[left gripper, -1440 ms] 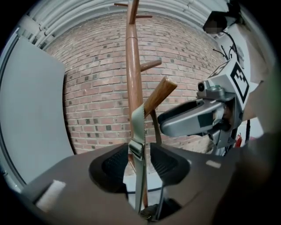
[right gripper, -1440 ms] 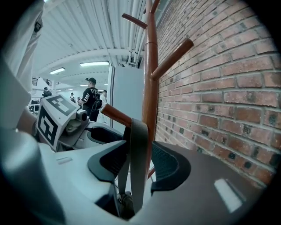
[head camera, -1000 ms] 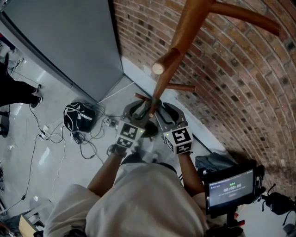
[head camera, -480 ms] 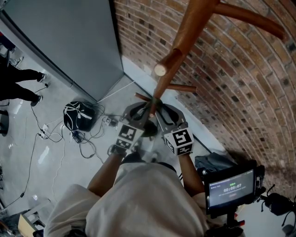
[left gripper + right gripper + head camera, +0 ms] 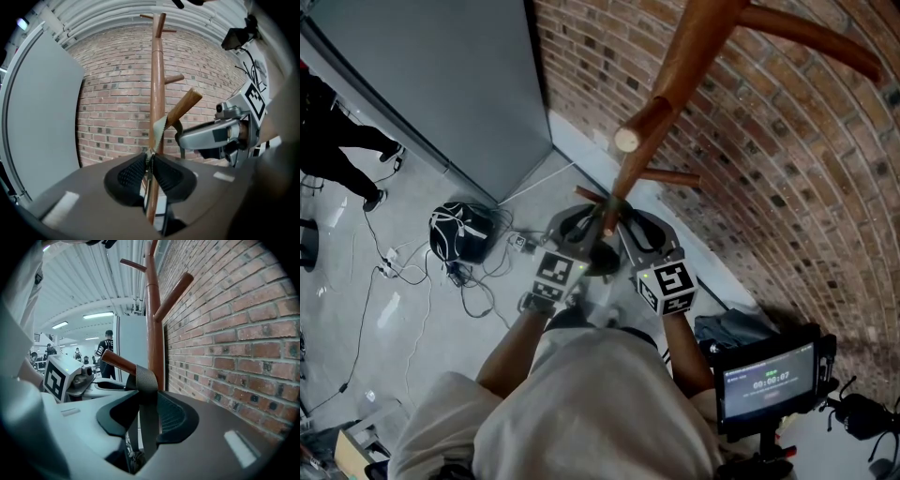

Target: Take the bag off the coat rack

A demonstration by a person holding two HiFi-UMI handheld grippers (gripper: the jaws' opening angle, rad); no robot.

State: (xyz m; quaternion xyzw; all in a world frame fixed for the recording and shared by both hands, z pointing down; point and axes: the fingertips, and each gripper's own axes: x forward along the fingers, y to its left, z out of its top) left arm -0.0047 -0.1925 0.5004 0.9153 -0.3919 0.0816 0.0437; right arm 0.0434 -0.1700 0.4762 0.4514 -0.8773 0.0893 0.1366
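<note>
A wooden coat rack (image 5: 635, 167) stands against the brick wall. A grey-green bag strap (image 5: 159, 126) is looped over its lower peg (image 5: 185, 105). The bag's body is hidden below the grippers. My left gripper (image 5: 149, 161) is shut on the strap just under the peg, with its pads pinching the webbing edge-on. My right gripper (image 5: 143, 414) faces it from the other side. Its jaws are closing with the strap (image 5: 146, 380) hanging between them, and a gap still shows beside the left pad. In the head view the left gripper (image 5: 584, 223) and the right gripper (image 5: 634, 225) flank the pole.
The brick wall (image 5: 769, 141) runs close behind the rack. A grey panel (image 5: 441, 84) stands to the left. A black bundle of cables (image 5: 461, 234) lies on the floor, and a monitor on a stand (image 5: 769, 380) is at the lower right. A person's legs (image 5: 342, 150) are at the far left.
Both grippers have stayed at the strap beside the pole, almost without moving. The person in the background has walked further up the left edge.
</note>
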